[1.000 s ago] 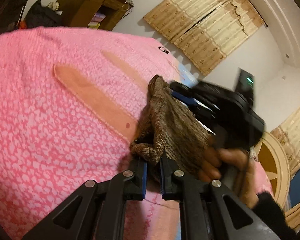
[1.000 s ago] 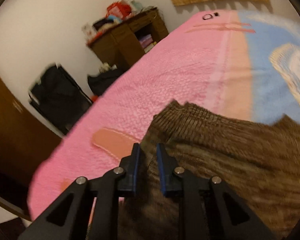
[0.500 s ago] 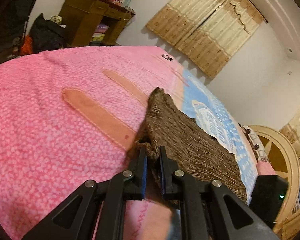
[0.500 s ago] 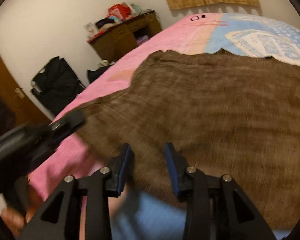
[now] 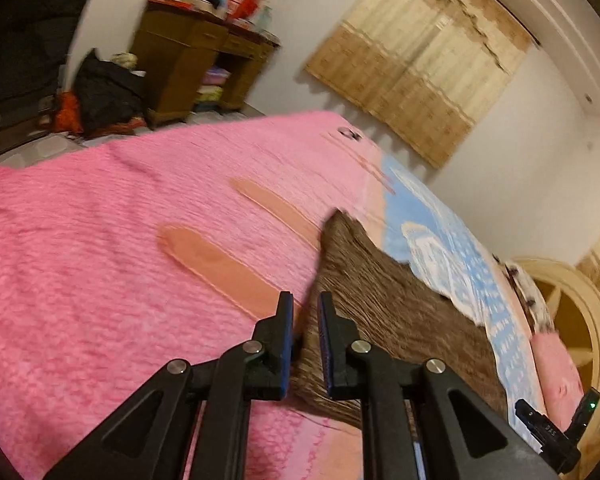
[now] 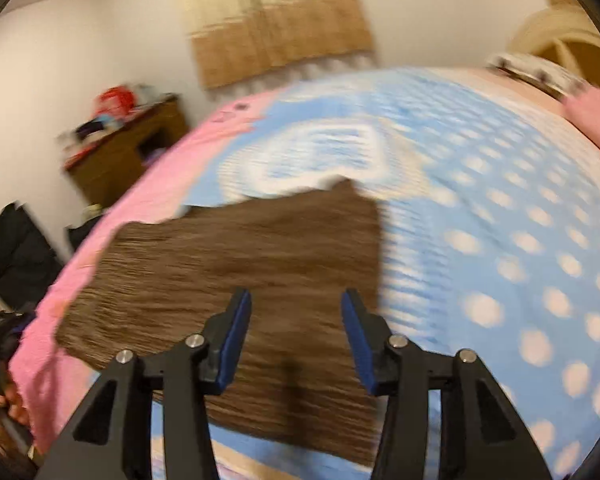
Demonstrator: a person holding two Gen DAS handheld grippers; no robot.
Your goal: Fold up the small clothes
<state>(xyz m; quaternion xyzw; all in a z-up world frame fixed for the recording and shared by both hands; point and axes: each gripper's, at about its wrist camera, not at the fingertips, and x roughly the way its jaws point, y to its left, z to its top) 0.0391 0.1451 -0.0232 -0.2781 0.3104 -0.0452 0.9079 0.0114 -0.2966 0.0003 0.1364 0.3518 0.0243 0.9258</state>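
Fingers first: on the left gripper [image 5: 304, 344] they sit nearly together, pinching the near edge of the brown knit garment [image 5: 384, 308], low in the middle of the left wrist view. Over in the right wrist view, the right gripper [image 6: 296, 340] has just been opening its blue pads, and they now stand well apart above the cloth with nothing between them, pressing on nothing.

And there's the garment [image 6: 236, 280] itself, spread mostly flat across the bed [image 5: 100, 280], filling the centre and lower left of the right view, lying over the seam where the pink blanket meets the blue spotted part. Its upper edge looks ragged, with one small corner poking up near the middle of the frame.

So this reads as a reach for a second hold before the fold. To do it well, I'd say the right fingers should come down on the near hem at the garment's right side, level with the left pinch, and bite only the cloth, not the blanket under it. That fuzzy blanket will likely cling, so lift both corners together and keep the edge taut between the two holds. Carry it over evenly toward the far edge, line up the corners, then let go. Picture is blurred, so the exact corner is hard to pick out.
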